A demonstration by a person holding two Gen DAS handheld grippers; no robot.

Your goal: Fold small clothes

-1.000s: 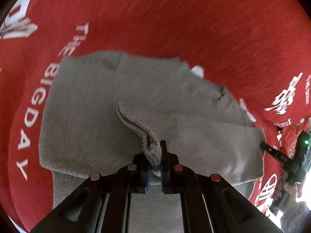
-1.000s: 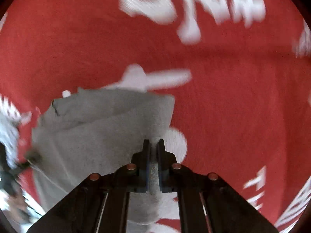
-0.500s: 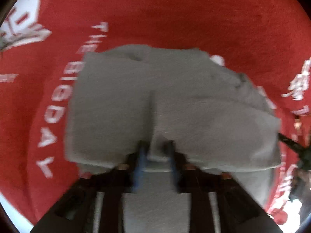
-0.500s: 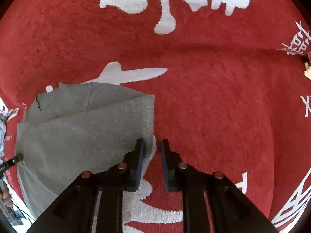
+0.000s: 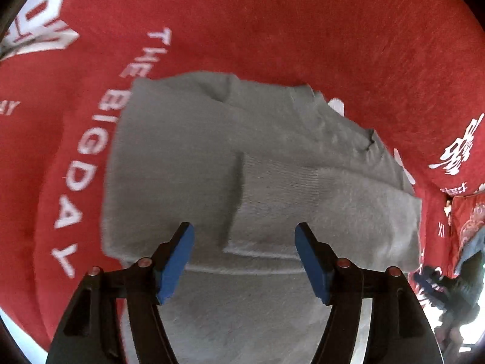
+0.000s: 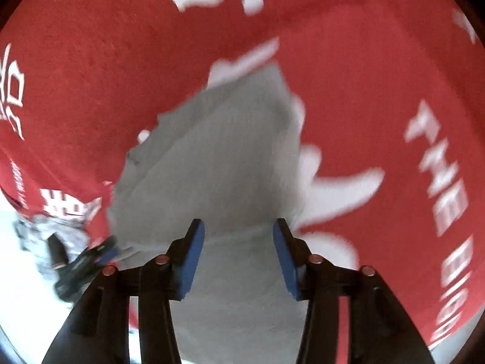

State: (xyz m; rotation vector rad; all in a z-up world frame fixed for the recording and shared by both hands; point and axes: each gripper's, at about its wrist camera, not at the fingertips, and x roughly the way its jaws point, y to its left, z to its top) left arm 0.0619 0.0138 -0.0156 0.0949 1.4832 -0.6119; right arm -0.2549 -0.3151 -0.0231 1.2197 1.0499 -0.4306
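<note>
Grey garment (image 5: 188,157) lies folded under both claws.
Left claw (image 5: 244,257) and right claw (image 6: 238,253), jaws just spread and empty, hover at its near edge; folds run far.

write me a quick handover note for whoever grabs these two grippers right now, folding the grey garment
Left gripper: open, jaws have just been opening, nothing pinched; the grey garment lies flat below it.
Right gripper: open, jaws have just been opening, nothing pinched, over the same garment.
Garment: on the red printed cloth, folded over itself in layers, one flap laid on top.
Done: a fold laid and let go.
Left: judge whether another fold is needed, then likely smooth it. Right wrist view is blurred, so check edges.
</note>
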